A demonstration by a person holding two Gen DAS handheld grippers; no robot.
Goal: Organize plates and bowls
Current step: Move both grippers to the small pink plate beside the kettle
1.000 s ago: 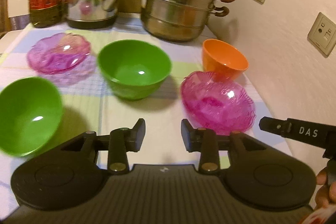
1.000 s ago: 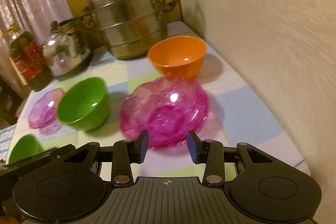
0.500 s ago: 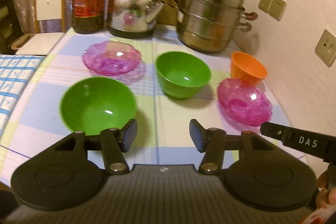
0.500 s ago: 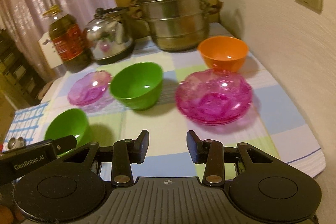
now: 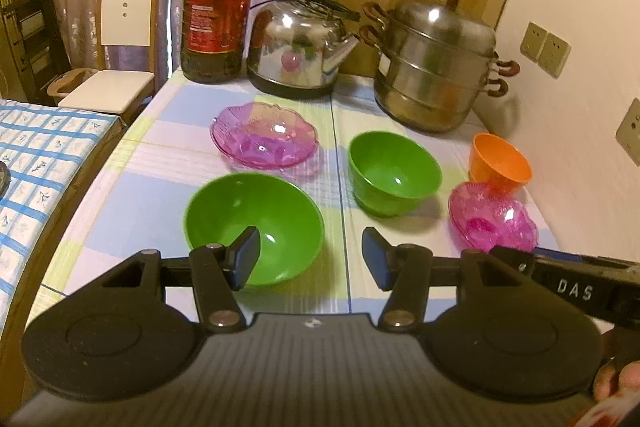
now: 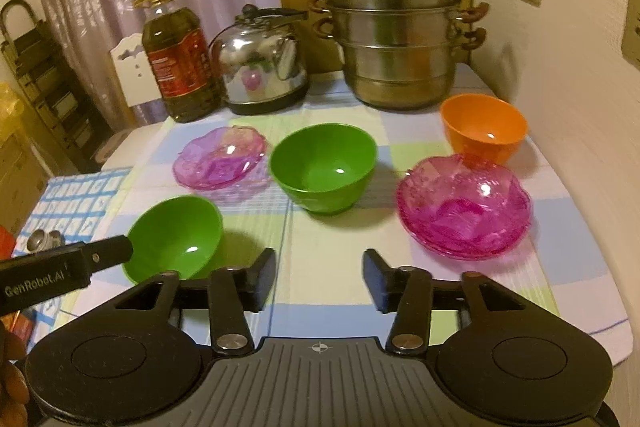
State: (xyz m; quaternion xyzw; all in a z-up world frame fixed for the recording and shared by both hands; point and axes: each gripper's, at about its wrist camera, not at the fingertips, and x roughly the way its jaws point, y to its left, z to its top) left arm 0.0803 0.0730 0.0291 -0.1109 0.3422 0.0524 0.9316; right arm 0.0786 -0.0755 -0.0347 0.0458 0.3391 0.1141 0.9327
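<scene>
**Bowls and plates spread on checked surface; both grippers empty**

Near green plastic bowl (image 5: 256,223), far green plastic bowl (image 6: 324,171) and orange plastic bowl (image 6: 482,131) sit empty. Right pink glass plates (image 6: 464,205) are stacked; left pink glass plate (image 5: 264,137) lies apart. Steel kettle (image 5: 300,55) and steamer pot (image 6: 396,43) stand behind. Left gripper (image 5: 310,263) fingers moderately apart; right gripper (image 6: 320,279) opening, empty. Readable: "DAS", "GenRobot.AI".

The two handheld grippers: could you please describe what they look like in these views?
Both are matte black plastic: a ribbed body, two round discs and two blocky fingers on silver-riveted links. The left gripper reads "GenRobot.AI" along its side, the right gripper "DAS", both in white lettering. No cables or sleeves show.
</scene>
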